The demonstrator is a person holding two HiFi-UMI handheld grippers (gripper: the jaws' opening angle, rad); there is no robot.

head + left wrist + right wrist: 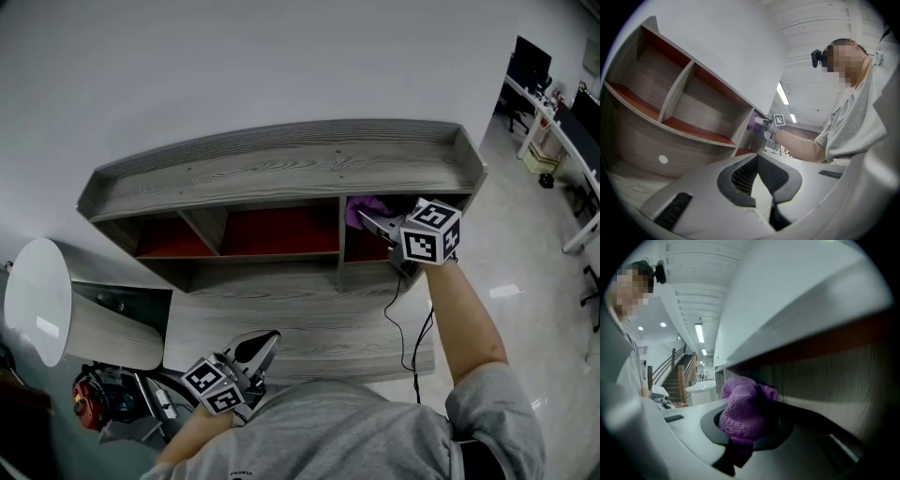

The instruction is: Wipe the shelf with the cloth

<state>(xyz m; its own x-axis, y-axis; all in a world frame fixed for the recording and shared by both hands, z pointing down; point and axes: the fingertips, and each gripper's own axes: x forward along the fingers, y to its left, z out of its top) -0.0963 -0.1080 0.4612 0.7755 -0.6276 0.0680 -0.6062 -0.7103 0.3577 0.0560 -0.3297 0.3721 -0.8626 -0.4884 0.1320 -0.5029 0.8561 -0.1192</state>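
Observation:
A grey wooden shelf unit (281,164) with red-backed compartments stands on a desk against the white wall. My right gripper (367,221) reaches into the rightmost compartment, shut on a purple cloth (361,208) that bulges between its jaws. In the right gripper view the purple cloth (743,411) sits close to the compartment's wooden wall (834,385). My left gripper (264,345) hangs low over the desk's front, jaws shut with nothing between them. From the left gripper view, the shelf unit (679,108) rises ahead and the right gripper with the cloth (753,123) shows far off.
A black cable (406,323) runs down across the desk top (309,323) from the right gripper. A white round lamp or stool (37,300) stands at the left. Office desks (562,122) are off to the far right.

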